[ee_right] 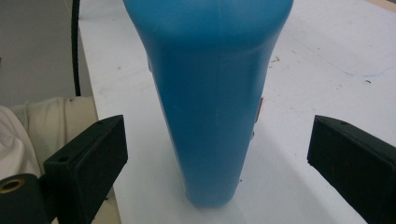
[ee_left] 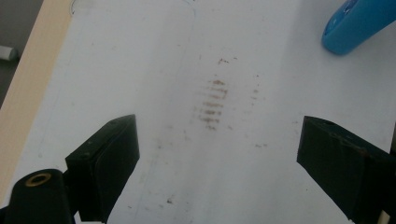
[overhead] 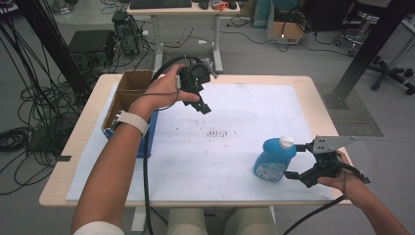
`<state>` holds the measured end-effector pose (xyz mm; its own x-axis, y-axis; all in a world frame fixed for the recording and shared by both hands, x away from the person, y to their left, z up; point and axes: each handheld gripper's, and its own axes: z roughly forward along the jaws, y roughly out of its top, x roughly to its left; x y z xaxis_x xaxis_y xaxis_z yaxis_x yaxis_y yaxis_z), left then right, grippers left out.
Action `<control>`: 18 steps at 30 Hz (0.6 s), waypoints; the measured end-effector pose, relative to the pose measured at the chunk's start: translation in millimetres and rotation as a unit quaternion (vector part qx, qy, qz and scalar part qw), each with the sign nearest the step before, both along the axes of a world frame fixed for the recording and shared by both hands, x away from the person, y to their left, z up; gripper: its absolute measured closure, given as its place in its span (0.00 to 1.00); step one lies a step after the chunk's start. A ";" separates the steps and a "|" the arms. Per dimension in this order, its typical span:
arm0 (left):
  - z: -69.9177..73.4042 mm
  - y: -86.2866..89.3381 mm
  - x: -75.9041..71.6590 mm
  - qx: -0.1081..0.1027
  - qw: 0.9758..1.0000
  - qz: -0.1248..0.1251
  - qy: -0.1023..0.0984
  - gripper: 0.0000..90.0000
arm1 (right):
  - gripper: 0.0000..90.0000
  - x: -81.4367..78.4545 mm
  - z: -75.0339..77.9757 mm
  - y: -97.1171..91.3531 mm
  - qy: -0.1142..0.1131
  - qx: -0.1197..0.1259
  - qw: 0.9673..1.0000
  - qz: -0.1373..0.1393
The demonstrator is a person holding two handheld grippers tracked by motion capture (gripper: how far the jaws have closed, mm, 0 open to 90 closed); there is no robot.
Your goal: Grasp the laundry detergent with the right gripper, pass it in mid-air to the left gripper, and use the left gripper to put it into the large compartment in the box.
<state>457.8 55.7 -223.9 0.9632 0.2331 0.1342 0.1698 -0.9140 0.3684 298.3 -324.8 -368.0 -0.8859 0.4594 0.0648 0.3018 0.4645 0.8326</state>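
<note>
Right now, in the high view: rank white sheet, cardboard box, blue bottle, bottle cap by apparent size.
1. white sheet, covering most of the table.
2. cardboard box, partly hidden behind the left arm, so its full extent is unsure.
3. blue bottle, nearer the camera, yet it looks smaller than the box.
4. bottle cap, clearly smallest.

Grey floor [overhead: 274, 54] w/ cables [overhead: 19, 98], desk [overhead: 186, 12] behind.

The blue bottle [ee_right: 217, 93] is standing upright on the white sheet [ee_right: 327, 65], centred between the two black jaws of the right gripper [ee_right: 217, 158]. The jaws are standing wide apart, each clear of the bottle's sides with a gap showing on both. Dark specks are marking the sheet beyond. Light fabric [ee_right: 42, 126] is showing past the sheet's left edge.
</note>
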 end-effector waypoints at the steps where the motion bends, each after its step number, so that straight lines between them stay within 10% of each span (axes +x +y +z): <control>1: 0.0 0.0 0.0 0.000 1.000 0.000 0.000 0.15 | 0.06 0.0 0.0 0.0 0.000 0.000 1.000 0.000; 18: -0.8 1.0 0.5 -0.001 1.000 0.002 0.000 0.15 | 0.06 0.4 1.2 0.0 -0.001 -0.006 1.000 0.000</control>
